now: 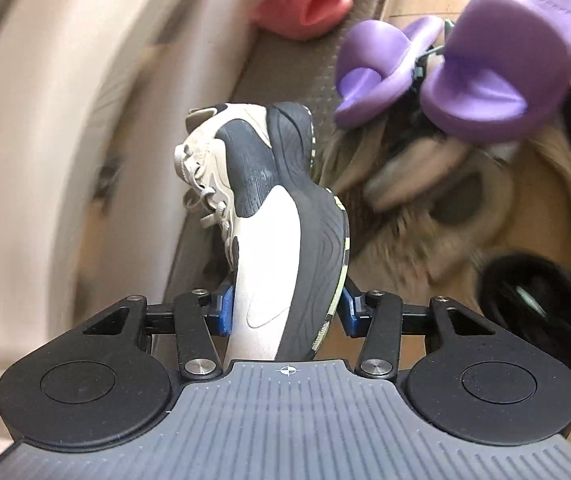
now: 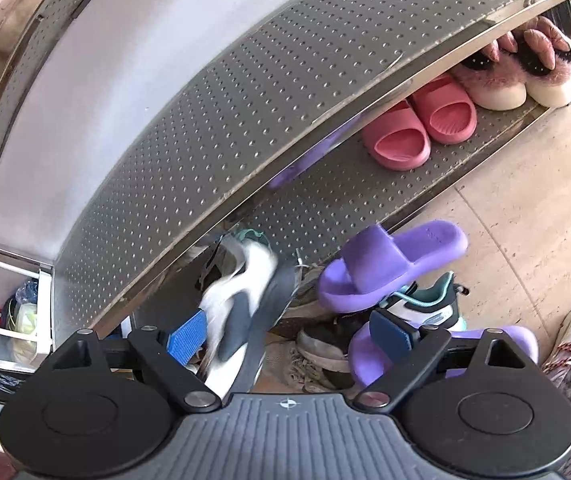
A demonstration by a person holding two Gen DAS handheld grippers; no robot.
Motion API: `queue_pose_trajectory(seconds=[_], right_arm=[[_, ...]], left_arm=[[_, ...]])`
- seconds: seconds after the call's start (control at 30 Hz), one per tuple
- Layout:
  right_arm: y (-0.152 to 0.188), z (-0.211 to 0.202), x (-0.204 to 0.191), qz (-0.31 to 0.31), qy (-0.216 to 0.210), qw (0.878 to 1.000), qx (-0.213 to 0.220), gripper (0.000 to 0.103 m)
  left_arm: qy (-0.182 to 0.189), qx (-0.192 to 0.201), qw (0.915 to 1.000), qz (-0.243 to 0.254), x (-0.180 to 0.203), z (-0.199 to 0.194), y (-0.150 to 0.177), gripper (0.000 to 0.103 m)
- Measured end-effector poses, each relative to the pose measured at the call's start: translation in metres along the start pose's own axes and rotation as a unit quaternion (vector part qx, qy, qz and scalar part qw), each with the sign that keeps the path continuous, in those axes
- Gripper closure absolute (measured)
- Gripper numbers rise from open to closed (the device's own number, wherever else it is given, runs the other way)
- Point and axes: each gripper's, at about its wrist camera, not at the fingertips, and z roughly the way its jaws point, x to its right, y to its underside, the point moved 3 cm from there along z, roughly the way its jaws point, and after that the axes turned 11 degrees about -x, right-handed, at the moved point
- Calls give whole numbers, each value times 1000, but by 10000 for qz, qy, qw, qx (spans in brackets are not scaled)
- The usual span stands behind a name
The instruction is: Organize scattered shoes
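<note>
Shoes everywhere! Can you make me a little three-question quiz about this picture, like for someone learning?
1. True or false: the left tongs are shut on the white and black sneaker.
2. Which shoes sit on the bottom shelf of the rack beside the fluffy pink slippers?
A. the pink slides
B. the purple slides
C. a pair of boots
3. Fill in: the right tongs are ____, with nothing gripped.

Key:
1. True; the blue pads press its sides.
2. A; the purple slides lie in the pile on the floor.
3. open
</note>
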Motion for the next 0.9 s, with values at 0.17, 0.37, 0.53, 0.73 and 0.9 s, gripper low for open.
queue_pose_trajectory(seconds=[0.17,0.37,0.53,0.73,0.9], right_arm=[[20,28,-27,-455,73,9986,-258,12],[72,71,-54,-1874,824,9760,-739,13],[125,106,-61,-2735,1126,9465,-1288,29],[179,170,-93,-2697,779,9432,-1774,39],[200,251,-139,-2806,1463,9273,-1998,53]], left_arm=[[735,-1099,9912,52,45,-4,45,30],[1132,-1309,9786,-1118,-17,-40,87,14],[1079,-1040,9658,-2116,-106,-50,108,7],[1406,-941,9445,-2815,-165,-8,119,7],[1914,-1353,9122,-3361,-193,26,143,12]])
